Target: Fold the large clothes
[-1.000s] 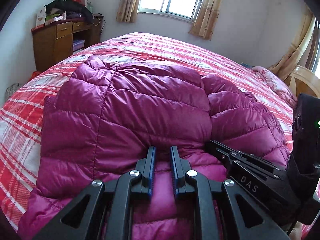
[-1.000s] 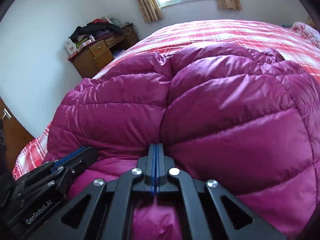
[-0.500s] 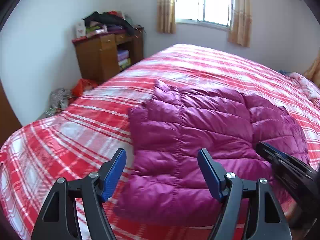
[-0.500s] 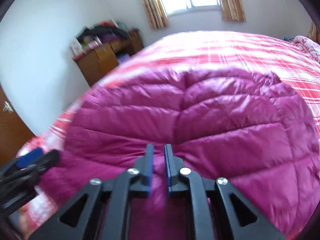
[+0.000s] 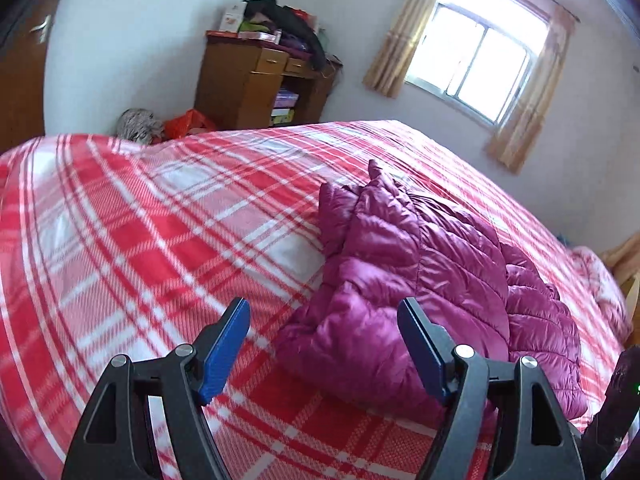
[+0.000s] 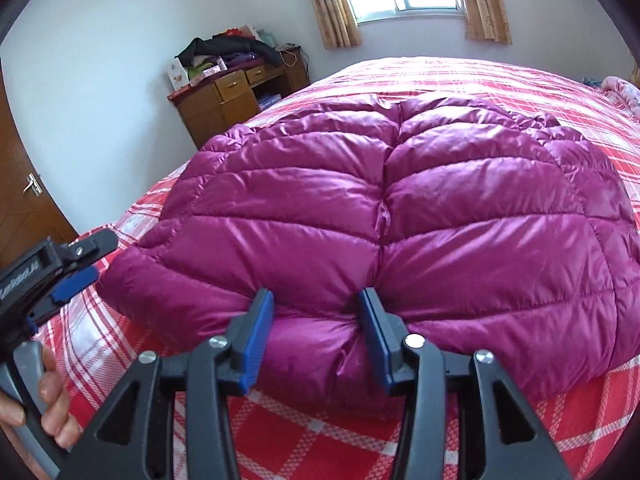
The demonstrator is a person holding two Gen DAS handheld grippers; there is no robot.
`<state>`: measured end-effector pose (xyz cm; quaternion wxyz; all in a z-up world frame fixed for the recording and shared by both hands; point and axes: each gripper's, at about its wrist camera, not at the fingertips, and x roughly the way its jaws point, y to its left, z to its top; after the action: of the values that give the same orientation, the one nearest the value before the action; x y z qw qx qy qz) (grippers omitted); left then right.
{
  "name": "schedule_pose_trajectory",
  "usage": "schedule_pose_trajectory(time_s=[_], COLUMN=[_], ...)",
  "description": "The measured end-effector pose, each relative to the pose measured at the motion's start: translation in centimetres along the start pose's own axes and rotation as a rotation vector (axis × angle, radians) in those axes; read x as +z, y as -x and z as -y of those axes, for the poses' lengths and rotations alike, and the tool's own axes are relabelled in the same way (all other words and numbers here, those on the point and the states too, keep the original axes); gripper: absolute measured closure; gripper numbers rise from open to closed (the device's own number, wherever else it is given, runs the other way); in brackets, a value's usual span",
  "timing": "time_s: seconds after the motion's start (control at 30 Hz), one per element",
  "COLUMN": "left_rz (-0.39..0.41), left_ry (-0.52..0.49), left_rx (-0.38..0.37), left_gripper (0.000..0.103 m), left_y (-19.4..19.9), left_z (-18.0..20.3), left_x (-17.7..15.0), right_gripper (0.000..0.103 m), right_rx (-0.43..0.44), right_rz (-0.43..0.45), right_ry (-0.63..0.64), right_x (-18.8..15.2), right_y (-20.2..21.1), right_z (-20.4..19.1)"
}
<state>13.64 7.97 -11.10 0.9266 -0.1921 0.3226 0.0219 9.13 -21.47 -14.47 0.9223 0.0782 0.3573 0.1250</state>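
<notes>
A magenta quilted down jacket (image 6: 400, 216) lies folded in a thick bundle on the red plaid bed (image 6: 460, 444); it also shows in the left wrist view (image 5: 432, 280). My right gripper (image 6: 316, 336) is open, its blue pads on either side of the jacket's near edge. My left gripper (image 5: 324, 344) is open and empty, above the bedspread (image 5: 140, 248) at the jacket's left corner. It also shows at the left edge of the right wrist view (image 6: 60, 268), held by a hand.
A wooden dresser (image 5: 256, 80) piled with clothes stands by the far wall, with bags on the floor beside it. A curtained window (image 5: 476, 60) is behind the bed. A brown door (image 6: 24, 200) is at the left. A pink cloth (image 5: 600, 284) lies at the bed's right edge.
Both grippers have opened and let go of the jacket. The left gripper has pulled back and swung left over the bedspread. The right gripper has drawn back a little.
</notes>
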Motion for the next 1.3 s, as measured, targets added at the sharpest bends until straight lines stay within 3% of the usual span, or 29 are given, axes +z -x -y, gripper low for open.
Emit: schedule_pose_trajectory(time_s=[0.13, 0.3, 0.37, 0.53, 0.57, 0.6, 0.7, 0.9, 0.93, 1.0, 1.03, 1.1, 1.3], left_rz=[-0.026, 0.041, 0.02, 0.044, 0.047, 0.05, 0.073, 0.091, 0.098, 0.104, 0.105, 0.117, 0.174], left_ry=[0.073, 0.159, 0.176, 0.271, 0.283, 0.291, 0.306, 0.28, 0.268, 0.243, 0.214, 0.144, -0.199], left_rx=[-0.042, -0.152, -0.154, -0.193, -0.203, -0.212, -0.258, -0.259, -0.27, -0.299, -0.318, -0.353, -0.452], left_gripper=[0.027, 0.027, 0.027, 0.025, 0.025, 0.025, 0.017, 0.018, 0.022, 0.058, 0.061, 0.081, 0.083], left_y=[-0.2, -0.3, -1.9, -4.6, -4.9, -5.0, -5.5, -6.5, -6.5, -6.3, -6.1, -5.6, -1.6], left_z=[0.0, 0.2, 0.5, 0.4, 0.4, 0.3, 0.3, 1.0, 1.3, 1.9, 2.5, 3.8, 11.9], left_x=[-2.2, -2.5, -1.7, -0.5, -0.2, -0.1, 0.2, 0.7, 0.8, 1.3, 1.7, 2.6, 4.7], right_gripper=[0.057, 0.062, 0.093, 0.094, 0.103, 0.103, 0.103, 0.103, 0.103, 0.103, 0.103, 0.103, 0.102], right_rx=[0.023, 0.021, 0.026, 0.036, 0.033, 0.035, 0.036, 0.029, 0.031, 0.036, 0.044, 0.067, 0.163], right_rz=[-0.016, 0.112, 0.12, 0.019, -0.018, -0.019, -0.007, 0.003, 0.003, 0.001, -0.002, -0.012, -0.129], right_ry=[-0.004, -0.1, -0.165, -0.332, -0.362, -0.38, -0.385, -0.368, -0.371, -0.378, -0.389, -0.41, -0.51], right_x=[0.8, 5.3, 7.4, 8.7, 8.1, 7.6, 7.4, 7.1, 7.0, 7.0, 6.9, 7.0, 8.1], right_y=[0.7, 2.2, 0.7, -6.1, -7.6, -8.2, -8.1, -8.1, -8.1, -8.2, -8.3, -8.4, -7.5], right_z=[0.5, 3.3, 4.9, 8.0, 8.5, 9.0, 9.0, 8.7, 8.8, 9.1, 9.2, 9.8, 11.7])
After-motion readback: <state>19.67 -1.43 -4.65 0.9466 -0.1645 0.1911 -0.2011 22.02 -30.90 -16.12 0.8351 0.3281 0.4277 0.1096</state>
